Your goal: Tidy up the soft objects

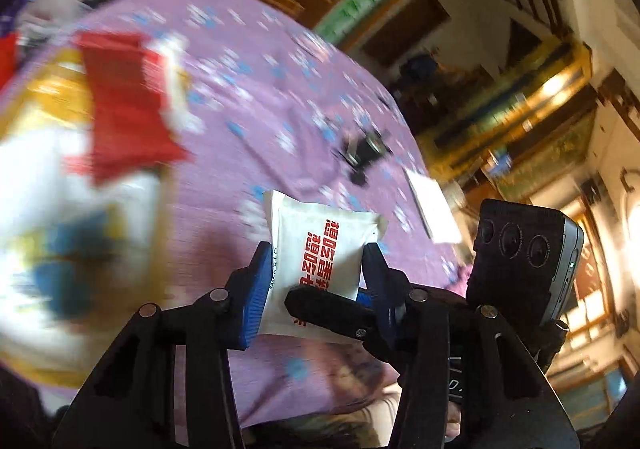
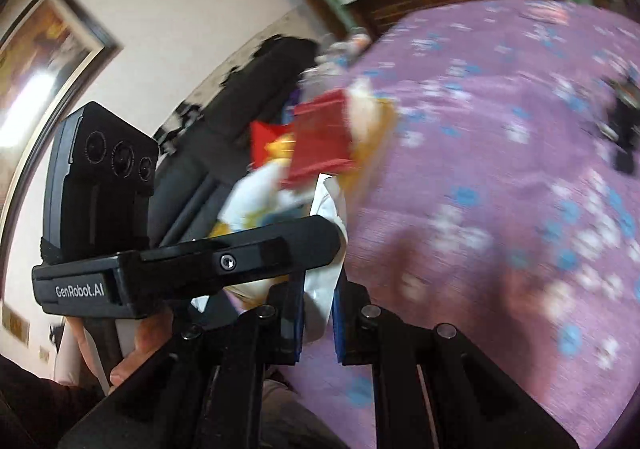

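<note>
"GenRobot.AI" stands on the black mount (image 2: pixel 120 281); the white packet (image 1: pixel 320 249) bears red characters.

Left wrist view: rides behind the left gripper (image 1: pixel 316 273), looks along its fingers, tilted down over a purple flowered bedspread (image 1: pixel 256 89), close. Frame rolled; room shelves at right.

Right wrist view: behind the right gripper (image 2: pixel 318 313), angled down, close. Wall and framed picture (image 2: pixel 44 61) at left.

Shared: bedspread, large printed bag (image 1: pixel 80 169), small black object (image 1: pixel 364 153).
</note>
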`<state>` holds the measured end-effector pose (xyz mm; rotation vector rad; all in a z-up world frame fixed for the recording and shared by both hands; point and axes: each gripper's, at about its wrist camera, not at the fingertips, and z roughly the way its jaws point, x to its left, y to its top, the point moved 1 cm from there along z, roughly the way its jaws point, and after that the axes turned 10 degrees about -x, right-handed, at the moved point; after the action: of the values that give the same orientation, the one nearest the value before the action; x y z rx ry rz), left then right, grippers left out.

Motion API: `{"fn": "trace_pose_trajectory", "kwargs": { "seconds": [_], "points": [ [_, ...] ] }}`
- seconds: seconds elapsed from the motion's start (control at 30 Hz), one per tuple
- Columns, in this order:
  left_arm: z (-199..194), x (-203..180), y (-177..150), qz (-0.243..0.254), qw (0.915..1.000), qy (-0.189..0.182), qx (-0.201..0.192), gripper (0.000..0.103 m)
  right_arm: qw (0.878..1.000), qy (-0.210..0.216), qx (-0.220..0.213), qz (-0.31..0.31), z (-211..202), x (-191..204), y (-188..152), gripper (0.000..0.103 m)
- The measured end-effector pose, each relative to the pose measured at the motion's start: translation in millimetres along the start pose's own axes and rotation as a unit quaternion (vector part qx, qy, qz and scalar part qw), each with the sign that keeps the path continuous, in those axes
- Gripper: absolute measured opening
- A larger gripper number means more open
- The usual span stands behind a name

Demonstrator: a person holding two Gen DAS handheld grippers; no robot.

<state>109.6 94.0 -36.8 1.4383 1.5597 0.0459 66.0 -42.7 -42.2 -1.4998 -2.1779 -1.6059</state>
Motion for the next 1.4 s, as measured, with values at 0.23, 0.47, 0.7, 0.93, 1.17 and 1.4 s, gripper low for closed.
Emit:
{"fn": "trace_pose_trajectory", "kwargs": {
  "seconds": [0.23,0.47,0.7,0.93,1.17,1.4],
  "points": [
    [-35,62,7,-0.043,0.9986,0.027,-0.017,0.046,0.999,0.010,0.048,0.013,58,36,-3,0.010],
    [-28,79,5,-0.035,0.9984,0.045,-0.006,0.052,0.995,-0.063,0.067,0.024,81,39,-7,0.014],
    [-51,82,0,-0.004,0.9982,0.048,-0.036,0.063,0.995,-0.079,0.057,0.024,78,29,-5,0.022],
    [-64,65,-10,0.068,0.9884,0.110,-0.080,0.063,0.996,-0.081,0.011,0.020,44,31,-12,0.051],
    [-68,43,-22,0.125,0.9647,0.213,-0.092,0.063,0.992,-0.126,-0.006,0.026,28,26,-20,0.051],
    [-88,13,-28,0.163,0.9385,0.286,-0.105,0.063,0.990,-0.130,-0.046,0.002,-2,53,-22,0.063]
  ]
}}
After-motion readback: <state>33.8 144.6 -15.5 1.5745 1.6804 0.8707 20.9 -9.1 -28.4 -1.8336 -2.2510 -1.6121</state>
